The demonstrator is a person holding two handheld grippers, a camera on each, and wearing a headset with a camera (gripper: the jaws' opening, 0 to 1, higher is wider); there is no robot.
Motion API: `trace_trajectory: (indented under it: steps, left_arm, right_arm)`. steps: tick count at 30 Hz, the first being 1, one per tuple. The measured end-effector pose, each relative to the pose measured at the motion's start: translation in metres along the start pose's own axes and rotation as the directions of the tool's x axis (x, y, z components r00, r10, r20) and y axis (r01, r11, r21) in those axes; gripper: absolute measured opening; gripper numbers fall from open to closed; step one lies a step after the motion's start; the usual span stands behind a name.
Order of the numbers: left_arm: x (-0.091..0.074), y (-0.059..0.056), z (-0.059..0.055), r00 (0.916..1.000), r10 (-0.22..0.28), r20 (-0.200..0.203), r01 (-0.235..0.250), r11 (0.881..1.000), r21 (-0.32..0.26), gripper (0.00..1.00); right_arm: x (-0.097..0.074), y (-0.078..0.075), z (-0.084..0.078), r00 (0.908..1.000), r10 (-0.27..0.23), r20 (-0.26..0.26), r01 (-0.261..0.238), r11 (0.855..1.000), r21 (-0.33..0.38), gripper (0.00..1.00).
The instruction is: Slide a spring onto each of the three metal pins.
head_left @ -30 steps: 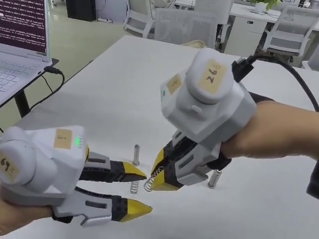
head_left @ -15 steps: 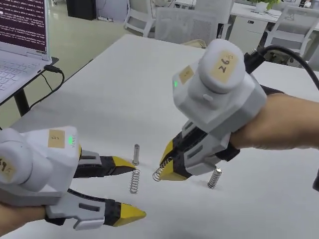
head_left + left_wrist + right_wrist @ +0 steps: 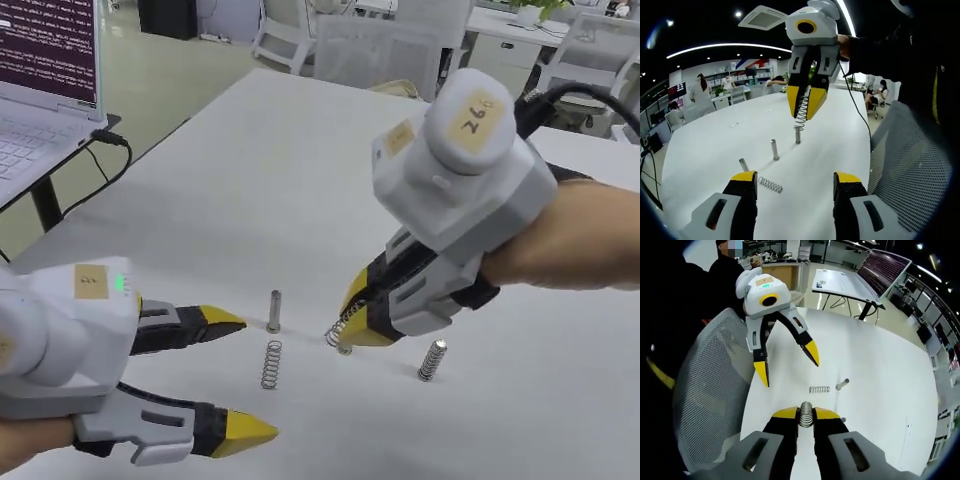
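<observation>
My right gripper (image 3: 356, 327) is shut on a spring (image 3: 340, 325), which tilts down with its lower end close to the middle metal pin (image 3: 345, 349). A bare pin (image 3: 274, 311) stands to the left, and a loose spring (image 3: 270, 364) lies flat in front of it. At the right a third pin (image 3: 432, 359) wears a spring. My left gripper (image 3: 238, 375) hangs open at the lower left, short of the loose spring. In the left gripper view the open jaws (image 3: 795, 177) face the loose spring (image 3: 770, 185) and the right gripper (image 3: 807, 102). The held spring (image 3: 806, 420) sits between the right gripper's jaws.
A white table (image 3: 250, 180) carries the work; its left edge runs diagonally past an open laptop (image 3: 40, 80) on a stand with a black cable (image 3: 110, 150). Office chairs (image 3: 380, 50) and desks stand beyond the far edge. A black cable (image 3: 580, 100) trails from the right gripper.
The right gripper has carried its spring right and away, down to the middle pin. The left gripper has drawn back to the left, uncovering the loose spring.
</observation>
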State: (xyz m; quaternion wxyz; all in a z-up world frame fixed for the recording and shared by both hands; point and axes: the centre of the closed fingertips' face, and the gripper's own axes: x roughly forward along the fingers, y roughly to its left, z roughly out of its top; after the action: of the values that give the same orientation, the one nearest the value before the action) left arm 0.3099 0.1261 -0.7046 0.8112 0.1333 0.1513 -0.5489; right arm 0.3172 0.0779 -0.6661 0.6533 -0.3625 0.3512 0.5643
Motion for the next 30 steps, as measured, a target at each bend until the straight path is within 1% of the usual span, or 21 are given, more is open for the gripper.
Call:
trace_trajectory:
  steps: [5,12,18,22,26,30]
  left_arm:
    - [-0.002,0.001,-0.004,0.9999,0.013,-0.002,-0.013,1.000,-0.008,0.58]
    - [-0.006,0.006,-0.006,0.9993,0.038,0.005,-0.038,0.999,-0.019,0.59]
    - [-0.007,0.007,-0.006,0.9989,0.046,0.006,-0.045,0.999,-0.021,0.59]
    - [-0.007,0.007,-0.006,0.9988,0.049,0.005,-0.049,0.999,-0.019,0.59]
    - [-0.008,0.007,-0.005,0.9986,0.053,0.006,-0.053,0.998,-0.016,0.59]
    - [-0.009,0.008,-0.006,0.9983,0.058,0.006,-0.058,0.998,-0.015,0.59]
  right_arm:
    - [-0.004,-0.011,-0.002,0.9999,-0.012,-0.003,0.013,1.000,0.009,0.08]
    - [-0.007,-0.027,-0.009,0.9992,-0.029,-0.027,0.029,0.999,0.017,0.08]
    - [-0.009,-0.034,-0.012,0.9986,-0.035,-0.040,0.035,0.999,0.024,0.08]
    - [-0.009,-0.038,-0.017,0.9970,-0.042,-0.065,0.043,0.999,0.019,0.08]
    - [-0.008,-0.043,-0.021,0.9965,-0.039,-0.074,0.041,0.999,0.028,0.08]
    - [-0.006,-0.050,-0.026,0.9946,-0.041,-0.095,0.044,0.998,0.034,0.08]
